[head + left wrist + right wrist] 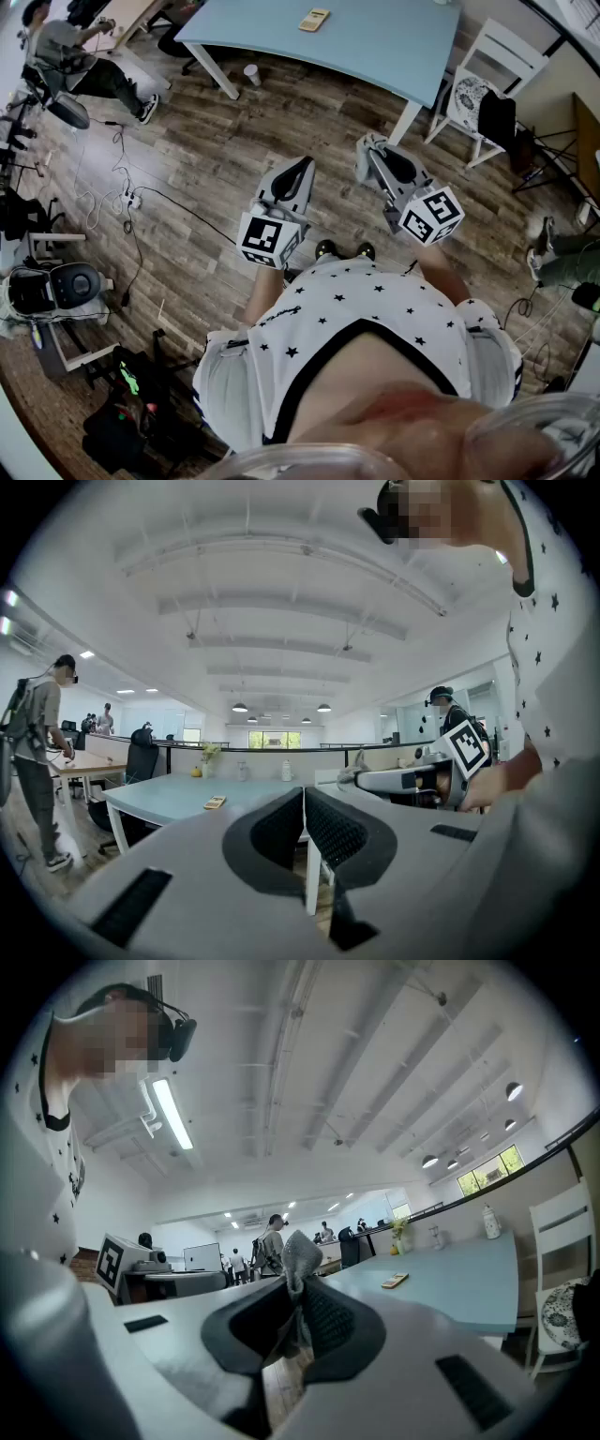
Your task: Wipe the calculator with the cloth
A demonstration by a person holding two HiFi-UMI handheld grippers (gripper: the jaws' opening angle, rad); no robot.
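The calculator [315, 19] lies on the light blue table [394, 47], far ahead of both grippers; it also shows small as the calculator [215, 802] and the calculator [395, 1280]. I stand on the wood floor, well short of the table. My right gripper [368, 143] is shut on a grey cloth [297, 1256], which sticks up between the jaws. The cloth [354, 774] is also visible in the left gripper view, at the tip of the right gripper. My left gripper [304, 166] is held beside it, jaws closed together with nothing between them [304, 803].
A white chair [490, 75] with a dark bag stands right of the table. A paper cup [251, 74] sits on the floor near a table leg. Cables and a power strip [131, 199] run along the left. A seated person [80, 52] is at the far left.
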